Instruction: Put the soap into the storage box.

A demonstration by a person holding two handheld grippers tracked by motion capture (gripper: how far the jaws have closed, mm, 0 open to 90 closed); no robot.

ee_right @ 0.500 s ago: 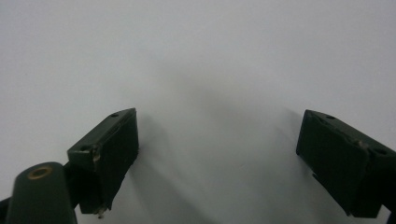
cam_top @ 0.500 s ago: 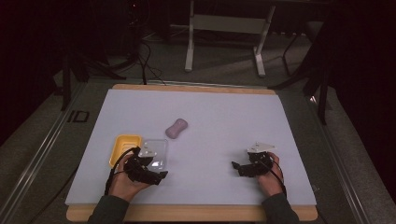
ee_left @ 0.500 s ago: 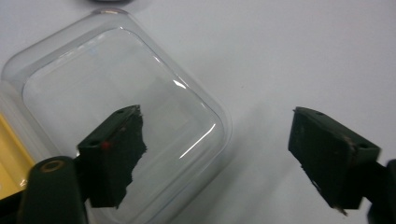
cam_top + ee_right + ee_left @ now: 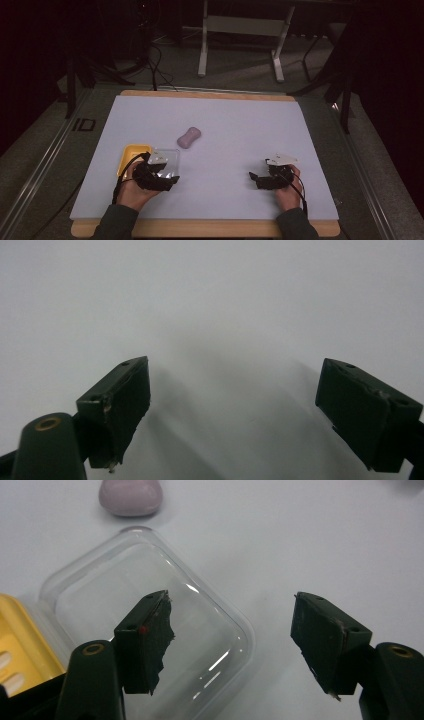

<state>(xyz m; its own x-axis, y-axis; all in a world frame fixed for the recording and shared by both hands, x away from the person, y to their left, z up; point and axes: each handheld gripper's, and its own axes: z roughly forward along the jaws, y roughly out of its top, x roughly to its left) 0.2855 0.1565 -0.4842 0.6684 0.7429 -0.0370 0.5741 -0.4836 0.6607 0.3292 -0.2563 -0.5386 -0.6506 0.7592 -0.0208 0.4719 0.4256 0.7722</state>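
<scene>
Item one, my left gripper: it sits at the near left of the white table cover, jaws standing wide apart with nothing clamped between them; in the left gripper view one jaw hangs over the clear plastic lid and the other over bare cover beside it. Item two, the clear lid: it lies flat on the cover, joined on its left to the yellow container, whose edge I see at the near left of the left gripper view. Item three, the pale mauve soap-like lump: it lies just beyond the lid, apart from it, toward the far side; I see it also at the top of the left gripper view. Item four, my right gripper: at the near right, well apart from the container, jaws open over bare cover, holding nothing, as the right gripper view confirms. Against the frame half a second ago I note no change: both hands, lid, container and lump lie where they did.
</scene>
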